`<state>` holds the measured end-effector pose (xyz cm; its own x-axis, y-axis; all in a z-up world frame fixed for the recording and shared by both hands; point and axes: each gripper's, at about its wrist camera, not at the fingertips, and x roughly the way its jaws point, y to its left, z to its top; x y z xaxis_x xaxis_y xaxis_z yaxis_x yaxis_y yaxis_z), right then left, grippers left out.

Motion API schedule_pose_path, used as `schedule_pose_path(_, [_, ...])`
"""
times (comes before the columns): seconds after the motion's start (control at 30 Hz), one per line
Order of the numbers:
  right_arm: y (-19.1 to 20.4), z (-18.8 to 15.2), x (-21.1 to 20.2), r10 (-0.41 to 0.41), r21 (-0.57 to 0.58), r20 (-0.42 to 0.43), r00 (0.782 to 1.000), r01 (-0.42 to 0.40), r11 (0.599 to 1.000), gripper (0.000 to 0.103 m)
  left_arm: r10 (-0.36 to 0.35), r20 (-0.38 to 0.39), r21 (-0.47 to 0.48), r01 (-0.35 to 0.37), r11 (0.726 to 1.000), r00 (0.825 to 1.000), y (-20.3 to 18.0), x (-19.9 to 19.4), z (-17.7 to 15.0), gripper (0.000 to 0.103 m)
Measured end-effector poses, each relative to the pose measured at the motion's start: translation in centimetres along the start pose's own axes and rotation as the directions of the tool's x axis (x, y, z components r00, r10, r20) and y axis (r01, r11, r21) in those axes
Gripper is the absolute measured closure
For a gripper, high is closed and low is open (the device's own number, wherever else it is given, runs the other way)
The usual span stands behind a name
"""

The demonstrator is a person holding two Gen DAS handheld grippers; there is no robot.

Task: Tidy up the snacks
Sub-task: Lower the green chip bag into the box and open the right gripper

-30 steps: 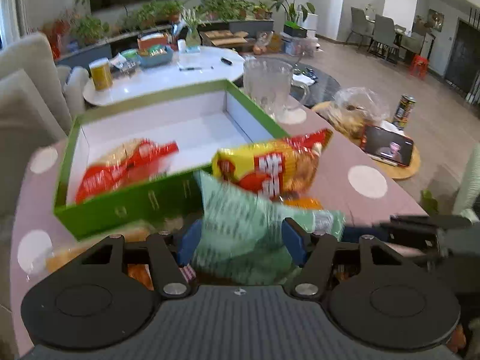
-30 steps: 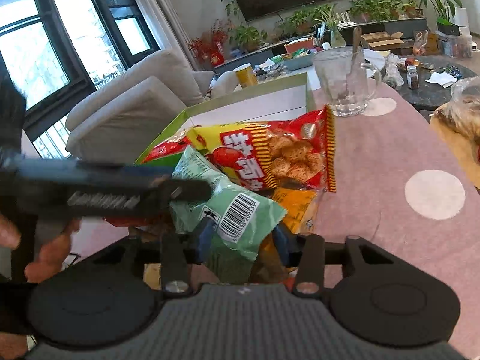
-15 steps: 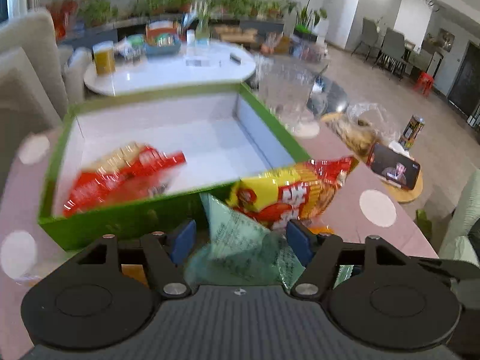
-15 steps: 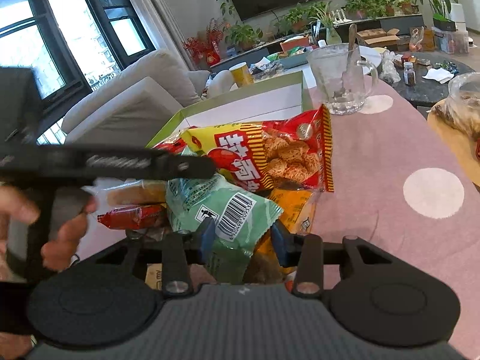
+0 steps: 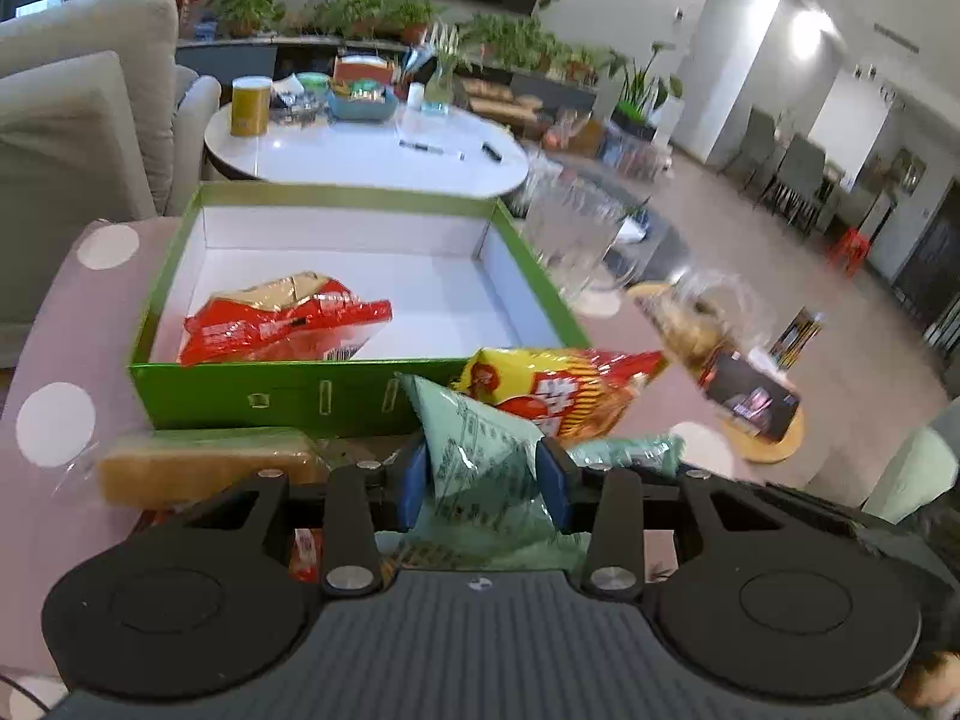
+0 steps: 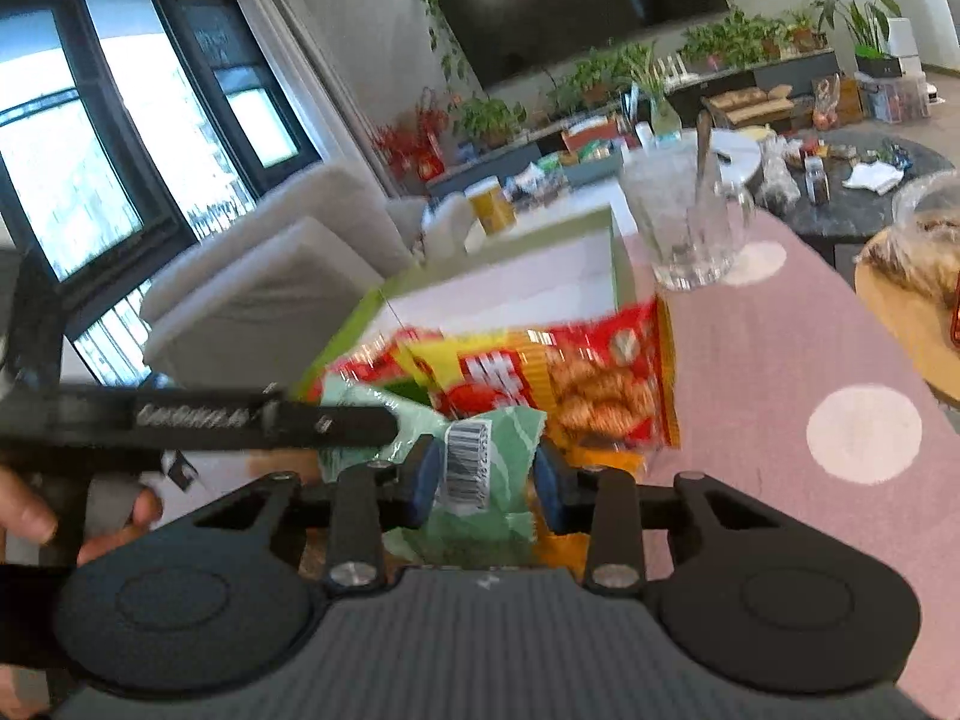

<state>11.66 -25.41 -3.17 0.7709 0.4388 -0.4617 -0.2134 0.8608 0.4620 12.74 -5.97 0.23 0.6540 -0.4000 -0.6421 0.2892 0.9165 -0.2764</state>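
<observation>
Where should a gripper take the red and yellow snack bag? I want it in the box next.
Probably at the red crimped end of the red and yellow snack bag, coming from the side away from the green box. That flat seam sticks out freely, while the bag's near part is overlapped by the green packet.

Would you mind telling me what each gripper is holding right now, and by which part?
Both grip the pale green snack bag: the left gripper pinches its upper corner, and the right gripper clamps the end bearing the barcode.

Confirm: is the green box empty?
No, a red snack packet lies inside the green box, toward its left side.
</observation>
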Motion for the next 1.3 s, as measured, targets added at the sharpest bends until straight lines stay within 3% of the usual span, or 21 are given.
schedule_pose_path(0.27, [1.6,1.9,-0.2,0.008,-0.025,0.056,0.998,-0.006,1.0,0.037,0.032,0.083,0.026,-0.035,0.999,0.996,-1.0,-2.5,0.7,0.067])
schedule_pose_path(0.57, [1.7,6.8,0.9,0.032,-0.067,0.13,0.991,-0.024,0.997,0.037,0.037,0.181,0.077,-0.052,0.996,0.983,-1.7,-2.0,5.6,0.066])
schedule_pose_path(1.0, [-2.8,7.6,6.5,0.004,-0.012,0.076,0.997,-0.003,1.0,0.037,0.036,0.083,0.058,-0.041,0.997,0.996,0.4,6.5,8.2,0.066])
schedule_pose_path(1.3, [-2.8,6.7,7.6,0.047,0.038,-0.003,0.999,-0.047,0.998,0.037,0.09,0.034,0.041,-0.091,0.995,0.995,1.5,7.6,6.9,0.064])
